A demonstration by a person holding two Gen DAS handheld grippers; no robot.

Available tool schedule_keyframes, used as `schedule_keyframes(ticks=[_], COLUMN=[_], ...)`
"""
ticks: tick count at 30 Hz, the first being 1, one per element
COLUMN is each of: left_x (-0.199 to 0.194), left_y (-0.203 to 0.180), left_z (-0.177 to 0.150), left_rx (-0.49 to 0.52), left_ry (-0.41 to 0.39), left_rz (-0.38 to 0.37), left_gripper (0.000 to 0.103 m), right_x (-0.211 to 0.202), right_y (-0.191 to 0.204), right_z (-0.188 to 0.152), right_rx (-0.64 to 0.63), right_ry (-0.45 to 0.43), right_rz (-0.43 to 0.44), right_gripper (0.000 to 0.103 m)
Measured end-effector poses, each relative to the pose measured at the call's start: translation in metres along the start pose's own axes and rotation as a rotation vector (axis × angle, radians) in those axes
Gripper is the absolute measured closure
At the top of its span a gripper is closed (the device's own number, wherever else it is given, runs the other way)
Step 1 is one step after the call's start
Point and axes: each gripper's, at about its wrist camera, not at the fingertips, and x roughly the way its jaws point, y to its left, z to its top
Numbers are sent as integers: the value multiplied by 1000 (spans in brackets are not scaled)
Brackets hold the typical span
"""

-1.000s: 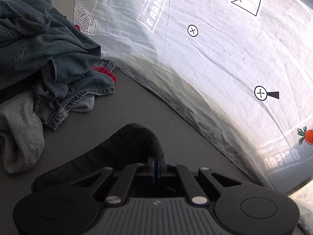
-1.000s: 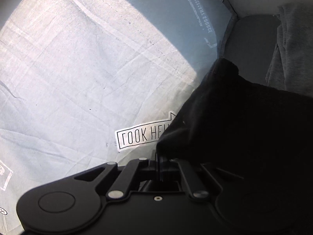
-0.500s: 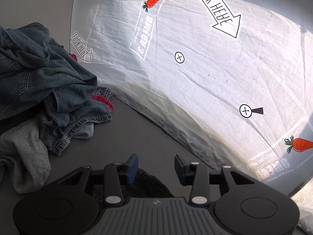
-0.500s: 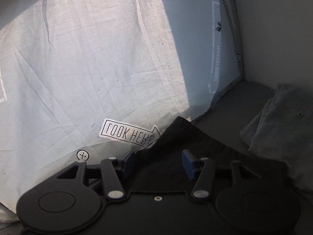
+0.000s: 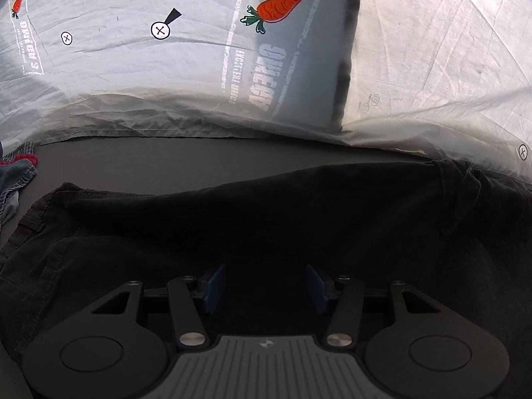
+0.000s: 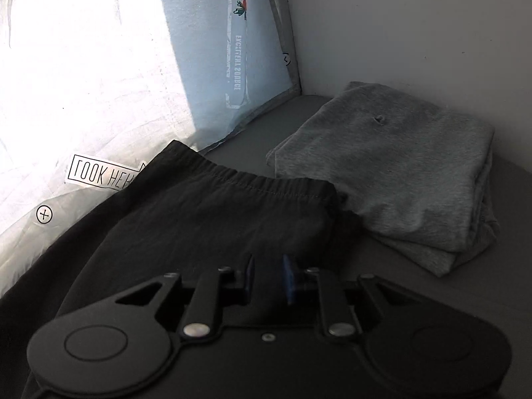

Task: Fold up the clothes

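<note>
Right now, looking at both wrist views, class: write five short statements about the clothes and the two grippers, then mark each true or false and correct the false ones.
1. The black garment lies spread on the dark surface. True.
2. The left gripper is clamped on the black garment. False: its jaws stand apart, holding nothing.
3. A folded grey garment sits beside the black garment's elastic waistband. True.
4. The right gripper holds the grey garment. False: its jaws are open above the black garment, and the grey one lies apart from them.
5. The printed sheet behind the clothes shows an orange carrot. True.
</note>
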Motion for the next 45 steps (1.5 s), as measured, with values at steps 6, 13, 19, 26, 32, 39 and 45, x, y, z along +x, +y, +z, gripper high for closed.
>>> schedule_keyframes(ticks=[6, 13, 19, 26, 32, 39, 45], left_x=[13, 10, 11, 10, 10, 12, 11], left_y=[3, 2, 2, 1, 0, -1, -2], left_z=[-7, -11, -9, -8, -7, -7, -6], left_rx=[-8, -9, -9, -8, -6, -8, -6], left_ry=[-9, -59, -63, -65, -66, -75, -75], left_rz=[6, 13, 13, 13, 9, 11, 12], left_gripper=[42, 39, 38, 37, 36, 32, 32], right_x=[-2, 19, -24, -30, -12, -37, -40], right_y=[9, -4, 11, -6, -36, 20, 140], right_z=[2, -1, 2, -5, -11, -5, -41], right_rx=[-10, 3, -111, -117, -61, -212, -360], right_ry=[-113, -51, -215, -185, -71, -88, 15], right_rz=[-148, -131, -161, -293, -366, -98, 356], right_gripper=[64, 68, 101, 102, 99, 98, 97])
